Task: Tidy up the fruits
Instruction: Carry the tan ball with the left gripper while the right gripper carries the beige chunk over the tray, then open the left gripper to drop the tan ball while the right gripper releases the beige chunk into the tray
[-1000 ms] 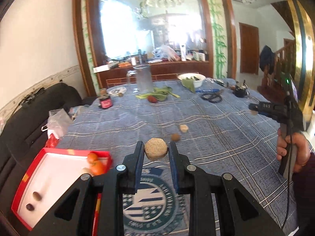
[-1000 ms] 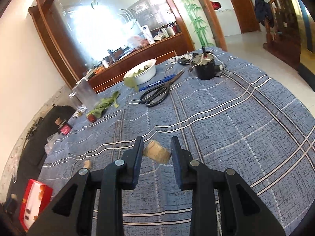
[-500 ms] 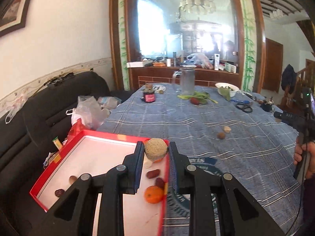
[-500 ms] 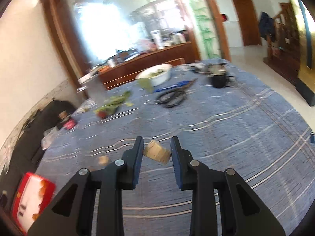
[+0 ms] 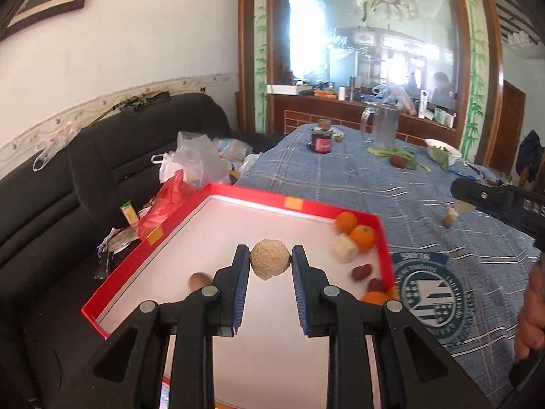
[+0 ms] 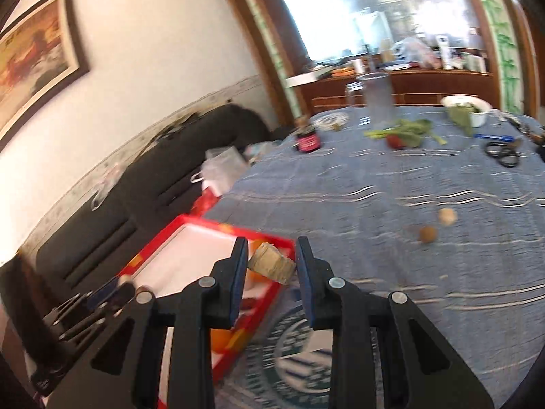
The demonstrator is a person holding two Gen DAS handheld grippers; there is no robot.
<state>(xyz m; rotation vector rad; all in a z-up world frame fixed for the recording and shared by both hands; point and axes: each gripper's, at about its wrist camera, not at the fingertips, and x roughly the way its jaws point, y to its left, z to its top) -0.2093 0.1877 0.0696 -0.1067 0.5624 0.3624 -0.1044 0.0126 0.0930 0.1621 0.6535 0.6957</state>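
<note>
Table: blue plaid cloth [image 5: 340, 184], black sofa [image 5: 51, 204] beside it.
Tray: red tray [image 5: 272, 201] at the table edge, oranges [image 5: 362, 237] in its corner.
Left gripper [image 5: 270, 262]: over the tray, clamping a round tan fruit [image 5: 270, 264].
Right gripper [image 6: 271, 259]: at the tray's edge, pinching a tan wedge [image 6: 271, 266].

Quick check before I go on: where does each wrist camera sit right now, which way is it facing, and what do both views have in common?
Left wrist: behind the left gripper, above the red tray, looking across it toward the mirror; its fingers grip a round tan fruit; a hand shows at right.
Right wrist: behind the right gripper, over the blue tablecloth by the tray's corner, facing the sofa; a tan wedge piece sits between its fingers.
Shared: tray, glass pitcher, red-labelled jar, two small pieces on the cloth.
</note>
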